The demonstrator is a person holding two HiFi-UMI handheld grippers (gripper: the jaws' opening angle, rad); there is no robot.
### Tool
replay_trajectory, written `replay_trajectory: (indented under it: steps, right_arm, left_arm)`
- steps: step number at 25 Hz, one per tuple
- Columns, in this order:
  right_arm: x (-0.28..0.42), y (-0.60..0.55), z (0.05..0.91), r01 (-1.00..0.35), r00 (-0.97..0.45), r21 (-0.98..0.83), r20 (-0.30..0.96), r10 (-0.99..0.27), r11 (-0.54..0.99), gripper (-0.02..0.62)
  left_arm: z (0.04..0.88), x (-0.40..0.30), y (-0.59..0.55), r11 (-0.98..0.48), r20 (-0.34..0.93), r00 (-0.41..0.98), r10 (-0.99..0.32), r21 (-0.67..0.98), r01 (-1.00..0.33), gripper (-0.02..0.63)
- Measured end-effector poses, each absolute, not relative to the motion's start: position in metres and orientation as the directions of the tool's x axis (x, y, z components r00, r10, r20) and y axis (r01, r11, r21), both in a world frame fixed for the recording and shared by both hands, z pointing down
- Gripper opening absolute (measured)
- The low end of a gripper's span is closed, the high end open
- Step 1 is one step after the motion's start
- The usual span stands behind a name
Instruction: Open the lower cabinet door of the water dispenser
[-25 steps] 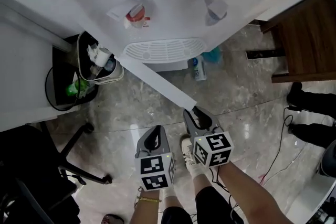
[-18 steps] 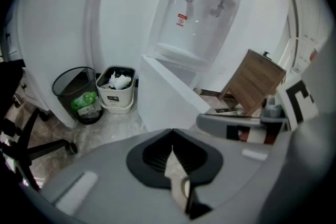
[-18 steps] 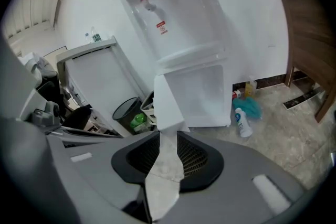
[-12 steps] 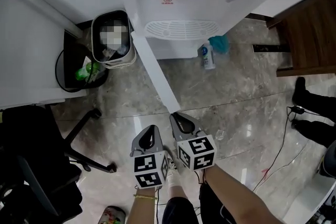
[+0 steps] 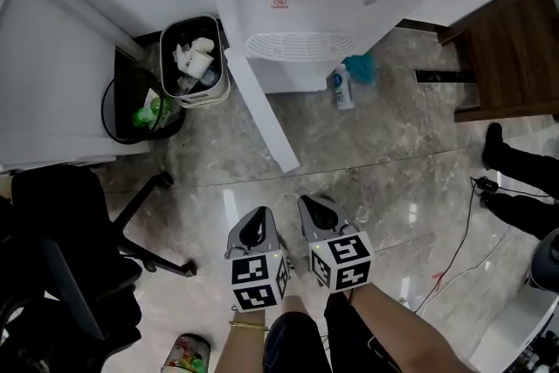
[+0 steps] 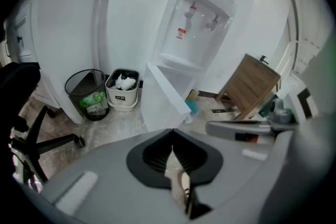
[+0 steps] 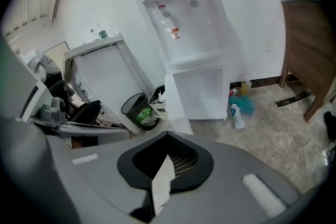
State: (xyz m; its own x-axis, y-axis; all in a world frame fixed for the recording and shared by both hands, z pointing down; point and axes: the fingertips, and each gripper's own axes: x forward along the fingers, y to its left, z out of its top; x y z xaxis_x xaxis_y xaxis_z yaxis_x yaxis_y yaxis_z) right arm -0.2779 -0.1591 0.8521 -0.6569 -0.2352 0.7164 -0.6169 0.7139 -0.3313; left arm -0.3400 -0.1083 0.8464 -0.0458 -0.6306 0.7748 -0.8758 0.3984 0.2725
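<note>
The white water dispenser (image 5: 297,4) stands against the wall, and its lower cabinet door (image 5: 258,109) is swung out towards me, edge-on. Both grippers hang over the marble floor, well short of the door's free end. My left gripper (image 5: 256,219) is shut and holds nothing. My right gripper (image 5: 313,207) has just closed and is shut, with nothing between its fingers. In the left gripper view, the open door (image 6: 165,105) shows past the closed left gripper (image 6: 172,148). In the right gripper view, the door (image 7: 176,105) is seen beyond the closed right gripper (image 7: 167,157).
A white waste bin (image 5: 199,65) and a black wire basket (image 5: 140,109) stand left of the door. A black office chair (image 5: 70,249) is at lower left. A spray bottle (image 5: 341,87) lies by the dispenser. At right are a wooden cabinet (image 5: 511,57), a person's shoes (image 5: 515,162) and a cable (image 5: 463,249).
Both grippers have drawn back from the door towards me. The right gripper's tip, which was at the door's free end, is now apart from it. The door stays open.
</note>
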Motion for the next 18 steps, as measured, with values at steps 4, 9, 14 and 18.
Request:
replay_trajectory:
  steps: [4,9,14,18]
  right_arm:
    - [-0.266,-0.151,0.837,-0.640,-0.645,-0.345,0.726,-0.237,0.687,-0.002]
    - [-0.260,-0.150,0.831,-0.651,-0.632,-0.335,0.737,-0.241,0.682,-0.003]
    - [-0.257,-0.153,0.831,-0.655,-0.622,-0.316,0.742,-0.251,0.686,-0.003]
    - [-0.257,-0.155,0.830,-0.661,-0.614,-0.308,0.746,-0.257,0.684,-0.003]
  left_arm:
    - [0.832,-0.326,-0.103,0.386,0.781,-0.024,-0.625,0.282,-0.878,0.006]
    - [0.826,-0.322,-0.101,0.378,0.783,-0.018,-0.622,0.280,-0.882,0.008]
    - [0.827,-0.323,-0.102,0.373,0.785,-0.014,-0.619,0.279,-0.885,0.006]
    - [0.826,-0.325,-0.103,0.377,0.785,-0.013,-0.620,0.283,-0.882,0.006]
